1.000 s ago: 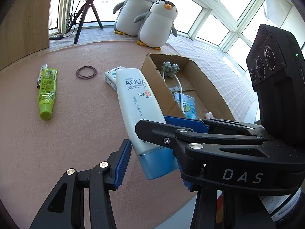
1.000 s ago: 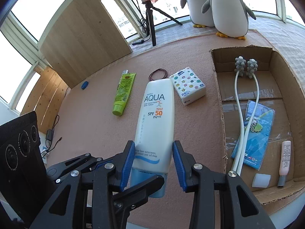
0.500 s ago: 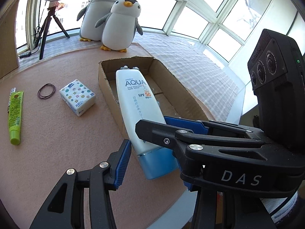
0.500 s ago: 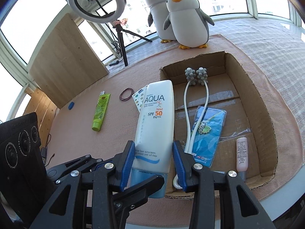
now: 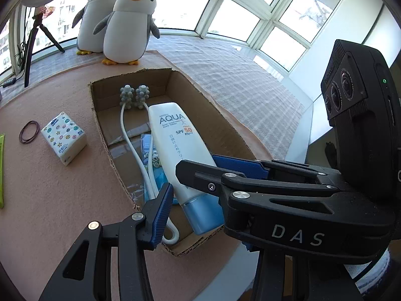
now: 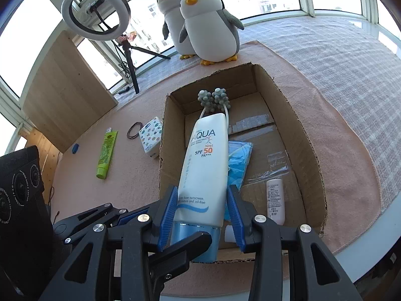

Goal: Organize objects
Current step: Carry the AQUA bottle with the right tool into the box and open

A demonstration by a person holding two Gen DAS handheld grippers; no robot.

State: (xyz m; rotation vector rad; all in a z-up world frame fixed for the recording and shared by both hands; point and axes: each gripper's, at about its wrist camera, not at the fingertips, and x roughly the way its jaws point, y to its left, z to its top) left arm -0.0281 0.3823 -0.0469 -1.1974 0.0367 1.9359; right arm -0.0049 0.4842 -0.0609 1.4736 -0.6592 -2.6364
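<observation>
**Sunscreen over the box, three items still outside**

The right gripper (image 6: 203, 222) has its jaws clamped on the sunscreen tube (image 6: 206, 163), held above the cardboard box (image 6: 310, 155). The left gripper (image 5: 193, 183) has its jaws apart around the cap end. Inside the box lie a massager (image 6: 213, 97), blue packet (image 6: 238, 160) and small tube (image 6: 275, 200). Beside the box on the bench wait a tissue pack (image 5: 64, 136), hair tie (image 5: 29, 131) and green tube (image 6: 107, 154).

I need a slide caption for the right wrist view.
Sunscreen tube between the fingers of both grippers, over the cardboard box.

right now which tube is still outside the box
The green tube, lying on the pink mat left of the cardboard box; the sunscreen tube is gripped over it.
</observation>
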